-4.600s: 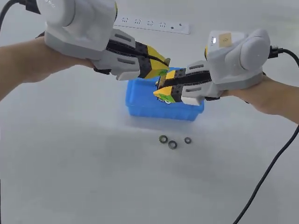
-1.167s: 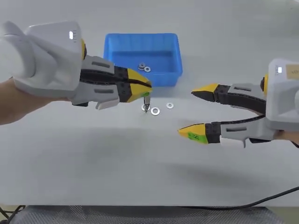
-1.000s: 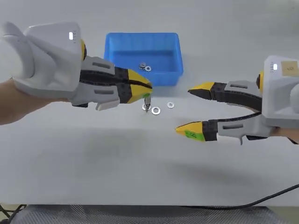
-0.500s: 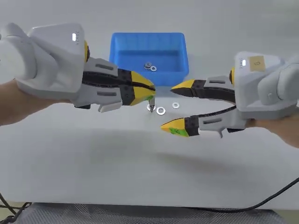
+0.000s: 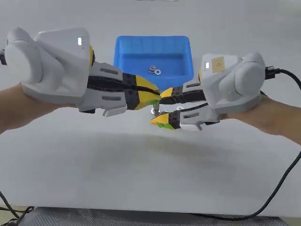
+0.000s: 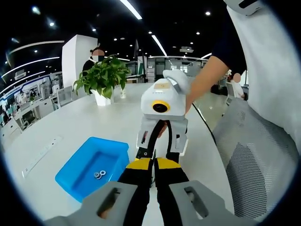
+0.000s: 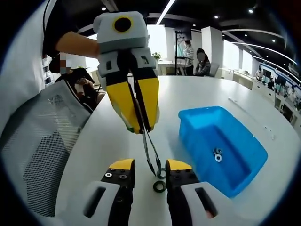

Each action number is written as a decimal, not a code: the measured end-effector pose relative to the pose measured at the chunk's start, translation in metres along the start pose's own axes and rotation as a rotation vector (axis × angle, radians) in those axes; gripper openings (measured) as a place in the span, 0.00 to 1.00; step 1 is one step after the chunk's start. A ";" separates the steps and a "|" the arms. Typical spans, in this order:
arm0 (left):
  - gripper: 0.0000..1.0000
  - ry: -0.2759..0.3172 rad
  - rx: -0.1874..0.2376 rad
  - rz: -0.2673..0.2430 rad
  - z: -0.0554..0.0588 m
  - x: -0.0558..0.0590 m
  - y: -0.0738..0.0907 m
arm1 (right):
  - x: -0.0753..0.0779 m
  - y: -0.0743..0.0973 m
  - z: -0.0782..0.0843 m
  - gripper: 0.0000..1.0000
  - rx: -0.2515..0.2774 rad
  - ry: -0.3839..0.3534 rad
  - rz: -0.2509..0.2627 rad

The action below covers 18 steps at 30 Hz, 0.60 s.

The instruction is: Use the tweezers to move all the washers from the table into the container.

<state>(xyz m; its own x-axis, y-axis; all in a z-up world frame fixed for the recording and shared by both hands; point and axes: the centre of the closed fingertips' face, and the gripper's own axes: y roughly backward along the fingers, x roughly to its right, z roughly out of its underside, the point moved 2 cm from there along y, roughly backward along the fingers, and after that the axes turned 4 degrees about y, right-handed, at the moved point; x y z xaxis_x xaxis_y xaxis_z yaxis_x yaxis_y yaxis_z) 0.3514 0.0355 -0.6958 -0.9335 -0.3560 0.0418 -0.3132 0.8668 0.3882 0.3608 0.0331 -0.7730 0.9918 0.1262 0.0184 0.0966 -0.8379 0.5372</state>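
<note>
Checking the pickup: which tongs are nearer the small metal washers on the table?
Right. The right tongs flank the small metal washers; the left tongs sit higher, gripping thin metal tweezers that reach down to them.

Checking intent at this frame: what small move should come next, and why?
Probably close the right gripper gently on the tweezers. The left gripper grips them, tips down by the washers on the table, and they pass between the right gripper's open fingers. A squeeze should pinch a washer for the container.
</note>
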 end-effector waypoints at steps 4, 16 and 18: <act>0.05 0.000 -0.006 -0.002 0.001 0.000 0.002 | 0.001 -0.004 0.001 0.20 -0.008 0.019 -0.011; 0.05 -0.007 -0.012 0.000 0.000 0.001 0.001 | -0.003 -0.001 -0.008 0.11 -0.020 0.100 -0.015; 0.05 -0.004 -0.012 -0.003 0.000 0.001 0.001 | -0.002 -0.001 -0.007 0.10 -0.024 0.143 -0.006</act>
<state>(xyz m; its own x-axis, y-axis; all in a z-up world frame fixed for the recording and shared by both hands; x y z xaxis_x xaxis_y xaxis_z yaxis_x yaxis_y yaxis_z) 0.3505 0.0361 -0.6952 -0.9333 -0.3573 0.0370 -0.3140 0.8614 0.3993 0.3578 0.0375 -0.7678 0.9691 0.2070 0.1338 0.0990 -0.8239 0.5580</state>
